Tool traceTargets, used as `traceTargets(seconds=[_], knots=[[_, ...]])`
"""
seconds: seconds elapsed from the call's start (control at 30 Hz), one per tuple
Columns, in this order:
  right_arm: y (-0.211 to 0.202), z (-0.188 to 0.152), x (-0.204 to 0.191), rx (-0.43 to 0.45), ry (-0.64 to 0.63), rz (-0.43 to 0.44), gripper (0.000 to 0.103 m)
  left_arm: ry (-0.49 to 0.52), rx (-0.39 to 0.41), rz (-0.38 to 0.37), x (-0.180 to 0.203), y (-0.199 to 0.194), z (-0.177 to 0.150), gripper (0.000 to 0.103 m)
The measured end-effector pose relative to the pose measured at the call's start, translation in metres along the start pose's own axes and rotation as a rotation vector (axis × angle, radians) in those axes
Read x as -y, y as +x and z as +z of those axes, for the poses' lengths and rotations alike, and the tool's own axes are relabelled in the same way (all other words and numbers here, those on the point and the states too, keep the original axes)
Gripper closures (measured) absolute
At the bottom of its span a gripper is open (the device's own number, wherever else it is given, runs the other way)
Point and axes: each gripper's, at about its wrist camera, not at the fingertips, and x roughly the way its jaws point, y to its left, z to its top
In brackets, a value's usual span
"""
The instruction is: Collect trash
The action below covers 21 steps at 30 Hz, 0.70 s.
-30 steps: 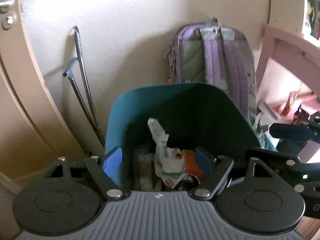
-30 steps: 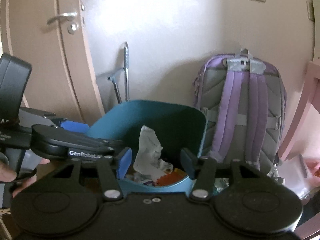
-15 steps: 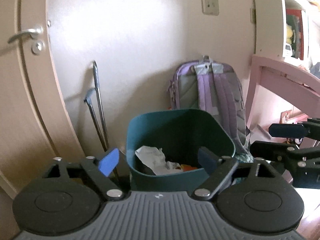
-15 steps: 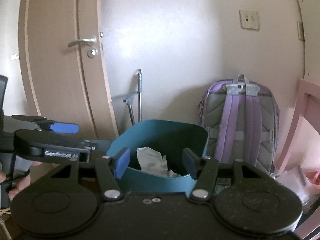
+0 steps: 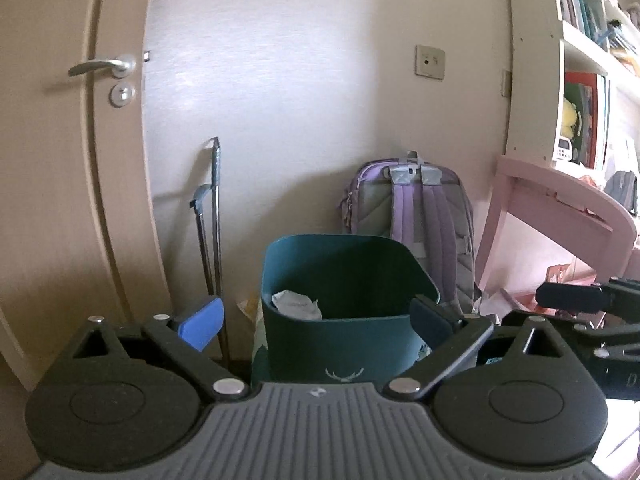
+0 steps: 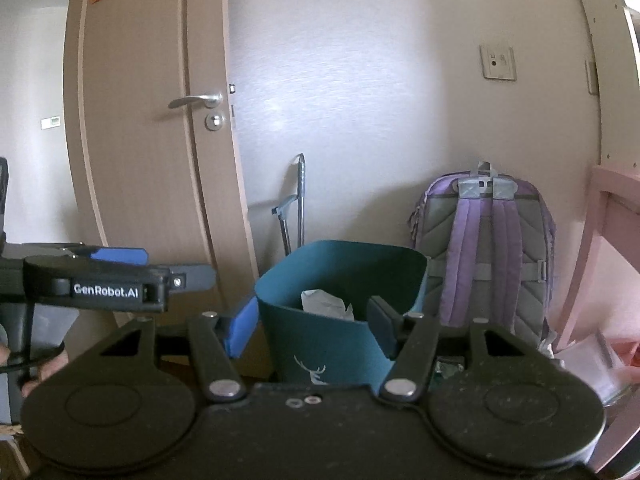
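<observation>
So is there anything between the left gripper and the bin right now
Nothing visible. The left gripper is open and empty, its jaws having just been opening, and the teal bin stands straight ahead with crumpled paper inside. The backpack is behind the bin and the metal poles lean off to its left.

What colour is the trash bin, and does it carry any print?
Dark teal bin, small pale deer-head print low on its front; clearest in the right wrist view.
</observation>
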Motion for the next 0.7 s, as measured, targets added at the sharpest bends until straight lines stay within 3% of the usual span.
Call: traceTargets(seconds=[0.33,0.7], knots=[[-0.018,-0.007,-0.012,-0.035,0.005,0.003,0.042,-0.005,-0.034,-0.006,0.002,-0.026,-0.016,0.002],[-0.029,-0.001,-0.014,-0.035,0.009,0.004,0.042,-0.004,-0.050,0.003,0.008,-0.040,-0.013,0.002]])
